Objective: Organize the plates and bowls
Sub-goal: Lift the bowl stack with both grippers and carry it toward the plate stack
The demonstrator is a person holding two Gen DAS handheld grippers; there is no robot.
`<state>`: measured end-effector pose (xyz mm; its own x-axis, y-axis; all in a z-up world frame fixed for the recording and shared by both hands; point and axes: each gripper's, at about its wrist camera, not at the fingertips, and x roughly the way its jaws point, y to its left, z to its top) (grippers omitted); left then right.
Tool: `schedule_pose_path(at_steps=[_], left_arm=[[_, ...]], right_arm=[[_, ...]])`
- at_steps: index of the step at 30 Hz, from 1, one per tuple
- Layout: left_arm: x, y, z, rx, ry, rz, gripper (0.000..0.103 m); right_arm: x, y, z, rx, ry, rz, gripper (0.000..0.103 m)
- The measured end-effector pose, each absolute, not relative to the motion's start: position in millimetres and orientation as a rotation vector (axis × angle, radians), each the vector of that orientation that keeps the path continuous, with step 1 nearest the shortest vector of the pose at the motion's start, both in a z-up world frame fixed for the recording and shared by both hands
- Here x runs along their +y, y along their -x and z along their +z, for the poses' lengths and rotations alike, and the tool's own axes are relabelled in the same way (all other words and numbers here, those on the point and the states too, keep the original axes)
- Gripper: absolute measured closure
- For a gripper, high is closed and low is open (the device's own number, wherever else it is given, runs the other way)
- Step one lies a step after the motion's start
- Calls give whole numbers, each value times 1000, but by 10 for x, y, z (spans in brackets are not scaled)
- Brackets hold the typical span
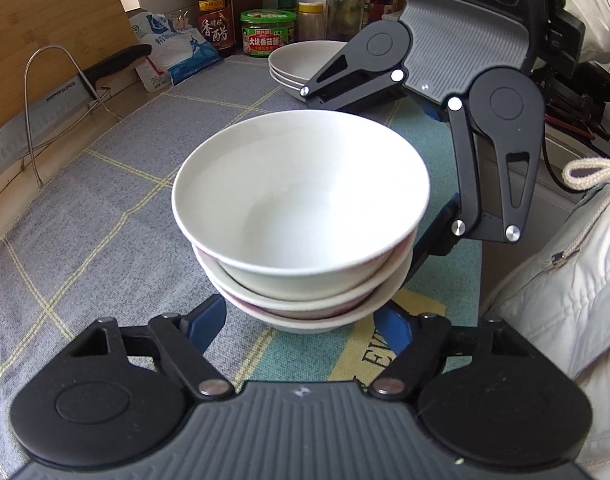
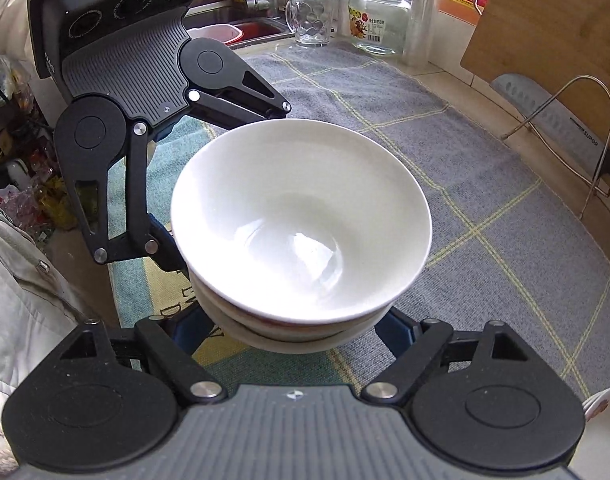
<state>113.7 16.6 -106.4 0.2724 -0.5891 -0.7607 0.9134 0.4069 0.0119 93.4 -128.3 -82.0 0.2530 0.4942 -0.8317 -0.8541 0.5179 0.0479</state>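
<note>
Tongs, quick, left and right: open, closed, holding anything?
Left tongs: around the bowl stack, near its base; grip cannot be told.
Right tongs: around the same stack; grip cannot be told.

Stack of bowls [image 1: 301, 216]: white inside and out, with a reddish-purple band under the rims, though it is partly hidden. Cloth [image 1: 105, 216] over the bench: grey-blue, crossed by pale yellow check lines; teal and yellow printed panel toward its near edge. Left tool [image 1: 301, 330]: black frame, blue fingers [image 1: 205, 322]. Stacked plates [image 1: 301, 62] at the far edge: white.
</note>
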Motion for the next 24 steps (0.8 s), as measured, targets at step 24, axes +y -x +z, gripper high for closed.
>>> schedule_pose_path(at_steps=[24], left_arm=[[127,-1202,-1057,779,-516,-1113,23]], right_arm=[[-1265,-932,-832,951,456,940,18]])
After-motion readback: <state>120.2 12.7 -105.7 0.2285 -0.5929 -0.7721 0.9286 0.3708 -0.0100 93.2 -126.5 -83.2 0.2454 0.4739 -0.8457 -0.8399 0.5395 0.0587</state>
